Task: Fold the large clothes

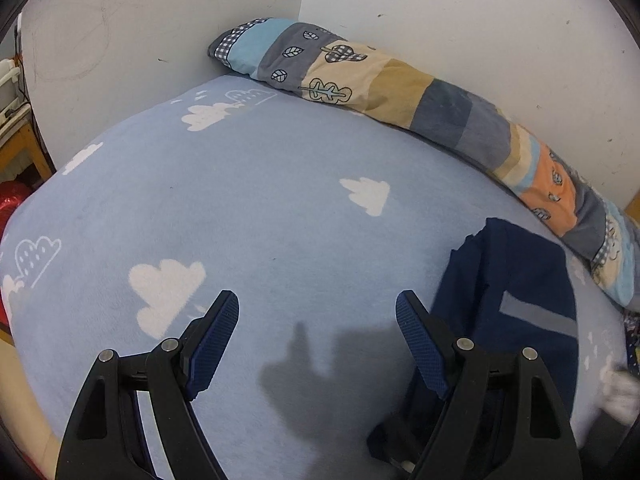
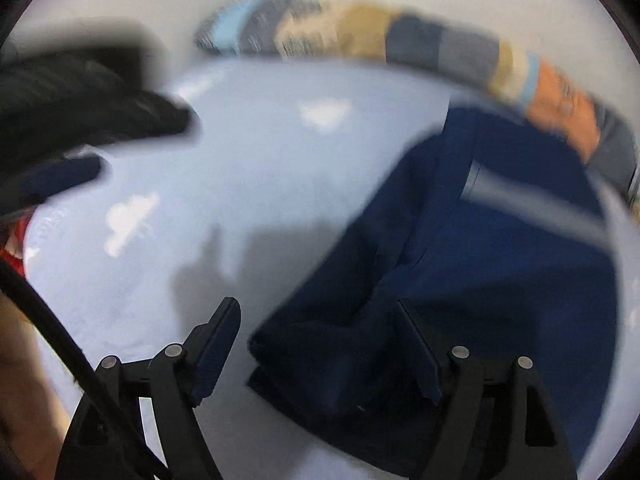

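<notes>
Now, left tool (image 1: 317,310): standing open, holding nothing, over the light blue cloud-print bed sheet (image 1: 280,184).
Right tool (image 2: 320,316): gaping open, nothing gripped.
Dark navy folded garment with a grey stripe (image 2: 480,248): lying on the bed beside the long patchwork bolster (image 1: 400,84).

A pale blue bed cover (image 1: 280,200) printed with white clouds (image 1: 166,294) spreads across most of the left wrist view. A long patchwork bolster (image 1: 400,84) in blue, grey, beige and orange lies along its edge from 12 to 3 o'clock, against the white walls (image 1: 160,20) that meet in a corner at 12. At 9 o'clock stand a wooden piece of furniture (image 1: 24,144) and, below it, something shiny red (image 1: 14,200).
</notes>
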Tool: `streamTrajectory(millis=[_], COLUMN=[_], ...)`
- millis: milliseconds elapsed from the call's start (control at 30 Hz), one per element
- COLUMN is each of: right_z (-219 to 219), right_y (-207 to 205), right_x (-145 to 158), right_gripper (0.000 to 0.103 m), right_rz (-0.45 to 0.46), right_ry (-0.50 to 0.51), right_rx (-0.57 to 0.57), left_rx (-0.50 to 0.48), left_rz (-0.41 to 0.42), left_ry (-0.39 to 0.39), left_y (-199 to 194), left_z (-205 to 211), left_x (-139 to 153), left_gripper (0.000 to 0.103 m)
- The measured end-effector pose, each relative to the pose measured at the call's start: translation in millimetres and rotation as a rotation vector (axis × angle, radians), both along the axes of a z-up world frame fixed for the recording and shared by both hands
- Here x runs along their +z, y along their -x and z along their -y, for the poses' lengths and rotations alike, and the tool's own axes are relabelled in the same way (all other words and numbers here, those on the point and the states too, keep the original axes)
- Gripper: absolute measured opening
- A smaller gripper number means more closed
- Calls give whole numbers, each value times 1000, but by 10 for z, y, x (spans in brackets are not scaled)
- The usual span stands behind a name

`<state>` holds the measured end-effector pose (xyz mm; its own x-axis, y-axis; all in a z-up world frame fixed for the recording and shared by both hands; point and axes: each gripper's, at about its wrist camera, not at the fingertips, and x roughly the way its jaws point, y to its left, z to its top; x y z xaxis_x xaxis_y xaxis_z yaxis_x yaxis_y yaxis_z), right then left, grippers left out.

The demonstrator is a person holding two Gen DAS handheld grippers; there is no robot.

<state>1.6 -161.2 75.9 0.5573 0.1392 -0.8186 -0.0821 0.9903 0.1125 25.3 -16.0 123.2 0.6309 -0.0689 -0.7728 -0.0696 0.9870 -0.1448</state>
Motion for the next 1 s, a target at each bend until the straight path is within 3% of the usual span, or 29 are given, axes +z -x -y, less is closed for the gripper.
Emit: streamTrajectory(millis=[167,300,400,433,500,633,733,867,933,1000], right_z=[949,1772,2348,2419,2646,2723,2706,2469,2431,2416], right_y=[132,3,-232,-303,-472,-828,-1062,-1336,-1363,-1345], right_x=[493,706,619,581,482,249,18,-589,-634,-466], right_gripper=[82,80,61,48,42,36,34,34,33,33], right_rz=[72,99,59,46,25,18,-10,-210,-210,-199], right_ry=[-82,-46,-101,-113,-132,-170,-188,-98,-64,-44], right_rx=[-114,-244,-341,-357,-379,-407,-385,-298,-275,-284], left_rx=[-8,-119,-249,-288,-358,-444,-426,-353,-343,-328], left_rz=[30,15,-14,-31,-68,-120,-160,-206,-222,-208], left_ry=[12,54,116,135,135,51,-41,-140,-127,-114], left_y=[42,103,204,238,310,403,368,250,239,254], left_z=[90,453,846,974,1234,1588,1617,1506,1456,1423], left_x=[83,67,-1,-48,-168,-434,-610,-774,-789,-717], left_gripper=[80,80,80,80,80,80,80,81,81,81])
